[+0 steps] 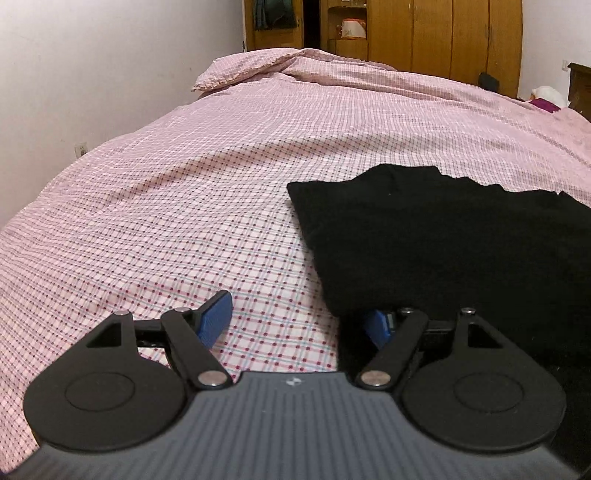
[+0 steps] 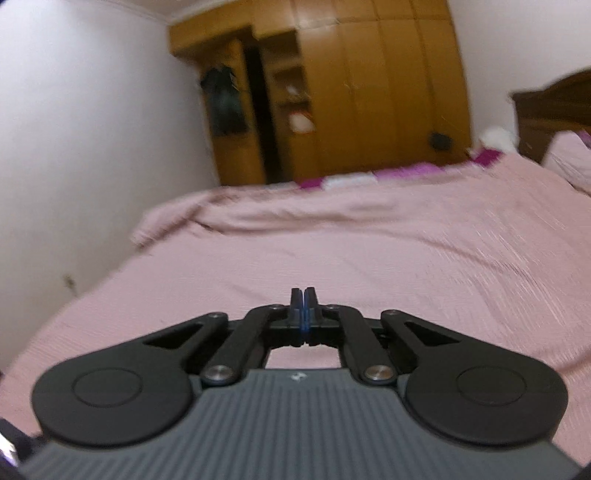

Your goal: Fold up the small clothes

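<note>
A black garment [image 1: 443, 236] lies flat on the pink checked bedspread [image 1: 184, 192], at the right of the left wrist view. My left gripper [image 1: 295, 317] is open just above the bed at the garment's near left corner. Its right finger [image 1: 378, 325] sits under or against the garment's edge; its left finger [image 1: 214, 317] is over bare bedspread. My right gripper [image 2: 303, 306] is shut with nothing between its blue pads, held above the bedspread [image 2: 332, 258]. The garment does not show in the blurred right wrist view.
A white wall [image 1: 92, 74] runs along the bed's left side. A wooden wardrobe [image 1: 424, 33] stands behind the bed. A folded-back cover and pillow [image 1: 258, 66] lie at the far end. A dark wooden headboard [image 2: 554, 110] is at the right.
</note>
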A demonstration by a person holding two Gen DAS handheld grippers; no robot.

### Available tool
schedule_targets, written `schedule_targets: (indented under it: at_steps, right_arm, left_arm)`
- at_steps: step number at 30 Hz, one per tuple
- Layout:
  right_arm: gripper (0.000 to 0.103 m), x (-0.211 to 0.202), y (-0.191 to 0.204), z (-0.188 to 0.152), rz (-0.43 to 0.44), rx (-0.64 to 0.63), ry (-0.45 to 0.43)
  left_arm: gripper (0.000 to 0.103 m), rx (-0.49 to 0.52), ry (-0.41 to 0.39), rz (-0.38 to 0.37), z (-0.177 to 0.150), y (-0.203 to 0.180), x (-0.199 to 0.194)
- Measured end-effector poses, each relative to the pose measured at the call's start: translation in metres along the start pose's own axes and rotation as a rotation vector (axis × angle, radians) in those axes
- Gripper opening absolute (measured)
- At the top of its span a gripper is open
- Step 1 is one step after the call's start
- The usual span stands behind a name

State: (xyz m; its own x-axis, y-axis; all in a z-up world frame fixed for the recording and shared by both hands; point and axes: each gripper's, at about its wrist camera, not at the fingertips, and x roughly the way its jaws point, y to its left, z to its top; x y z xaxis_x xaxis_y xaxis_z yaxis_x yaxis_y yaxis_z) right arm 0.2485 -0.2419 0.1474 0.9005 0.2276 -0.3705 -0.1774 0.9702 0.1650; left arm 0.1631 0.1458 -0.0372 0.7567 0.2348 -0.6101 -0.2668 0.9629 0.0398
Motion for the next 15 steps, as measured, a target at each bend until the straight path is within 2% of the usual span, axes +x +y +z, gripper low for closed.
schedule_targets:
  at_steps: [6, 11, 12, 13, 14, 15]
  right_arm:
    - [0.006, 0.033, -0.040, -0.055, -0.060, 0.105, 0.177]
    - [0.010, 0.031, -0.049, -0.102, -0.085, 0.115, 0.296]
    - [0.025, 0.025, -0.053, -0.111, -0.091, 0.121, 0.314]
    - [0.057, 0.022, -0.056, -0.119, -0.094, 0.131, 0.325]
    - [0.070, 0.016, -0.059, -0.127, -0.100, 0.139, 0.324]
    - [0.076, 0.008, -0.062, -0.135, -0.099, 0.143, 0.310]
  left_arm:
    - [0.079, 0.015, 0.000, 0.010, -0.001, -0.001, -0.001]
    - [0.079, 0.027, -0.003, 0.021, -0.003, -0.003, -0.001]
    - [0.079, 0.027, -0.003, 0.022, -0.003, -0.003, -0.001]
    - [0.079, 0.025, -0.003, 0.024, -0.003, -0.004, -0.001]
    - [0.079, 0.024, -0.003, 0.025, -0.003, -0.004, -0.001]
    - [0.079, 0.023, -0.003, 0.026, -0.003, -0.004, -0.001]
